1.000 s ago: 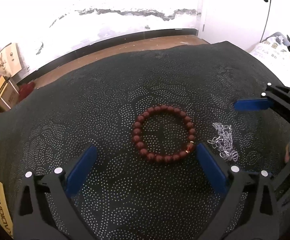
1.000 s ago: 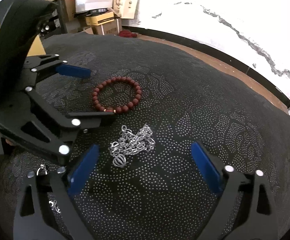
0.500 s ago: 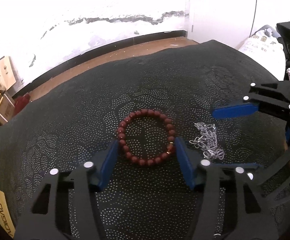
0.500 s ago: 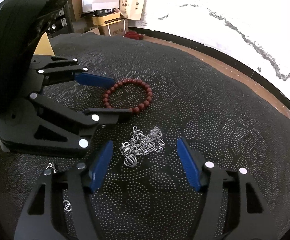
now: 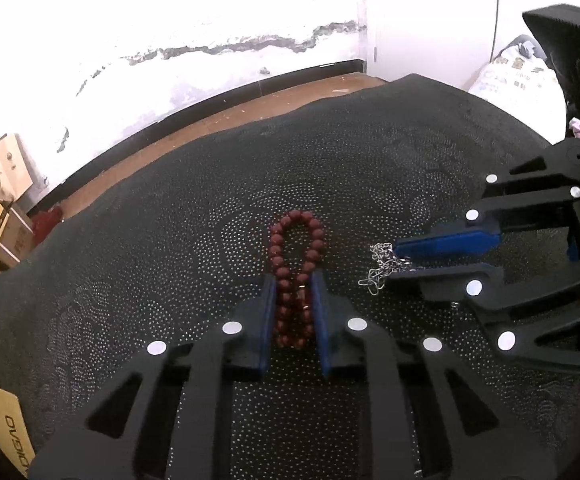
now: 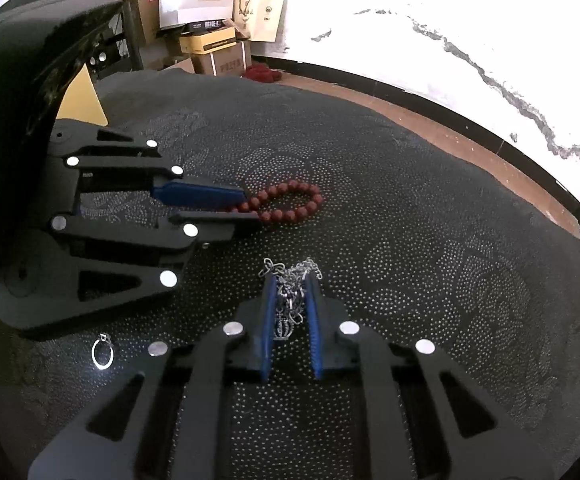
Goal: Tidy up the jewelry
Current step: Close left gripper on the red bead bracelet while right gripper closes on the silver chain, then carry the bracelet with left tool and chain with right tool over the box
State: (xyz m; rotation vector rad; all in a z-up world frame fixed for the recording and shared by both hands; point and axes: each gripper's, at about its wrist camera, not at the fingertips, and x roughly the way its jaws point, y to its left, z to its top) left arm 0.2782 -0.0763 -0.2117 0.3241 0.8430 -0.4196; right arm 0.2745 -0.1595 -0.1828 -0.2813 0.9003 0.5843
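Note:
My left gripper is shut on the red bead bracelet, squeezed into a long narrow loop on the black dotted cloth. My right gripper is shut on the silver chain necklace, bunched between the blue pads with a small ball pendant lower down. In the right wrist view the left gripper holds the bracelet at centre left. In the left wrist view the right gripper pinches the chain at right.
A small silver ring lies on the cloth near the right gripper's left side. Cardboard boxes stand on the floor beyond the cloth's far edge. A yellow box corner sits at the near left.
Both grippers have closed from wide open: the left onto the bracelet, pressing it from a round ring into a narrow loop, the right onto the chain pile.

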